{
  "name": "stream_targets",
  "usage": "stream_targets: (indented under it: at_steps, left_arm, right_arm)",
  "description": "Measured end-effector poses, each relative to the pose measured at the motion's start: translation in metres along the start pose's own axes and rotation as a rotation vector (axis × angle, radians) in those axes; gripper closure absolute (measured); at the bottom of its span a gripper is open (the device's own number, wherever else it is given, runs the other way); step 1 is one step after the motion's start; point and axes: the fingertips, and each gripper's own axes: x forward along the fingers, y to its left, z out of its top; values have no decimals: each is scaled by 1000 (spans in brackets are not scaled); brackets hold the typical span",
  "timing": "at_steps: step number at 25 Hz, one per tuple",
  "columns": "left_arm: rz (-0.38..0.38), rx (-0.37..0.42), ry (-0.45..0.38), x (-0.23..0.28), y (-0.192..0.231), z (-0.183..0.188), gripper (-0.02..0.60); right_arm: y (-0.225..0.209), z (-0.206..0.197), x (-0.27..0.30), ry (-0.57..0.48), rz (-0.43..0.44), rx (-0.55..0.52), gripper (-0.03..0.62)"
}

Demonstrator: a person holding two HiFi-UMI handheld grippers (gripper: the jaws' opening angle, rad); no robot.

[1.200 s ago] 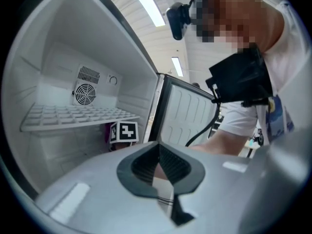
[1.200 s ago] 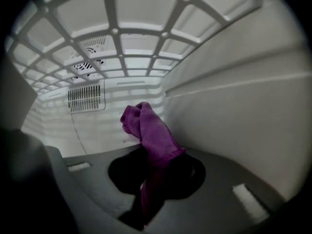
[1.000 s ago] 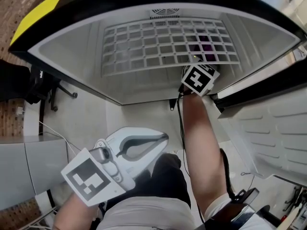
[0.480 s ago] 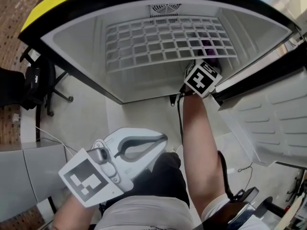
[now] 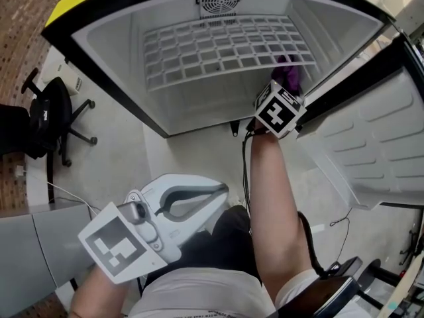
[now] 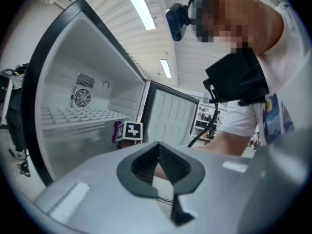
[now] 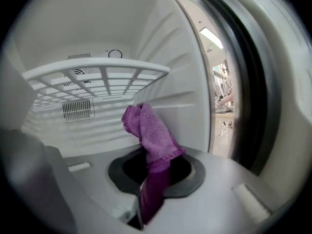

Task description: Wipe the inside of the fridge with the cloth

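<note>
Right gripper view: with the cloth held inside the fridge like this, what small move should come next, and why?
Probably ease the right gripper toward the fridge's right wall until the purple cloth presses on it. The jaws are shut on the cloth, and its free end stands up below the wire shelf, apparently touching no surface, so no wiping contact shows.

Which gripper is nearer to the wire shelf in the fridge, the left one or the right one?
Right. The right gripper, holding the cloth, is inside the fridge below the shelf; the left gripper is outside, near the person's body.
</note>
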Motion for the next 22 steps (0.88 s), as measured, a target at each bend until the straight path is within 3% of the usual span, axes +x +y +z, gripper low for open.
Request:
stream_targets:
  at_steps: [14,18,22]
  left_arm:
    - [-64,17,13,-11,-26,-2,577]
    - [-64,24,8,-13,-29,-2,575]
    - [-62,38,-6,-16,-33,-1,577]
  right_arm:
    - [-38,-2,-44,-6,-67,40,539]
    - [-30,2,-59,-17,0,10,539]
    - [-2,0,-93,-27,171,-81,539]
